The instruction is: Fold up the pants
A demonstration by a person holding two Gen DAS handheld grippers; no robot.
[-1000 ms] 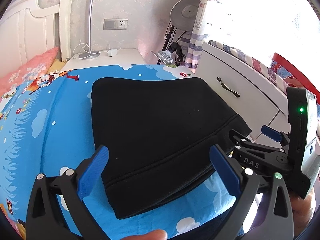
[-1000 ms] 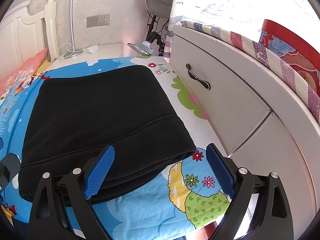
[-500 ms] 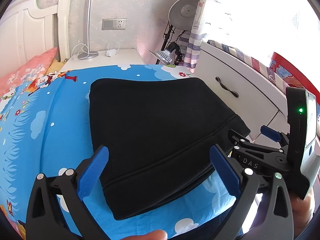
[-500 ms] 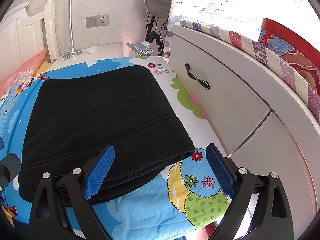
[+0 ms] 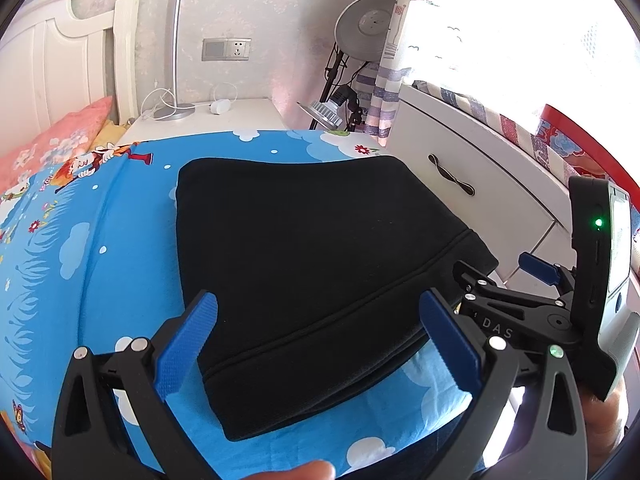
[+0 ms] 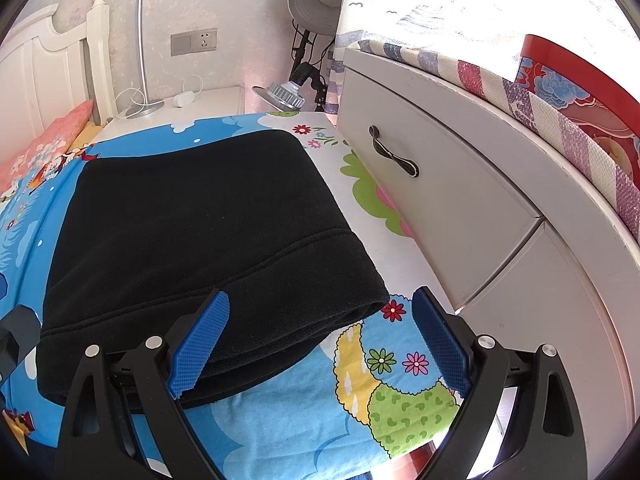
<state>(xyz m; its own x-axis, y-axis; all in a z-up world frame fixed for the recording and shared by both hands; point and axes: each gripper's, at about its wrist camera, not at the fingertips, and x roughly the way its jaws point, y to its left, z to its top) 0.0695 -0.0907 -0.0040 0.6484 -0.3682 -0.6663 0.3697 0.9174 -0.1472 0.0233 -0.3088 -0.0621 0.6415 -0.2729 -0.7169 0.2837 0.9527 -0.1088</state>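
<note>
The black pants (image 5: 312, 264) lie folded into a thick rectangle on the blue cartoon bedsheet (image 5: 80, 248); they also show in the right wrist view (image 6: 192, 248). My left gripper (image 5: 320, 340) is open and empty, held just above the near edge of the pants. My right gripper (image 6: 320, 340) is open and empty over the pants' near right corner. The right gripper's body also shows at the right of the left wrist view (image 5: 520, 312).
A white drawer cabinet (image 6: 440, 200) stands close along the right of the bed. A white nightstand (image 5: 208, 116) with a lamp and cables is at the far end, beside a fan stand (image 5: 368, 36). A pink pillow (image 5: 52, 144) lies at the headboard.
Both grippers stay open and nearly still; the views shift only very slightly. The pants have not moved.
</note>
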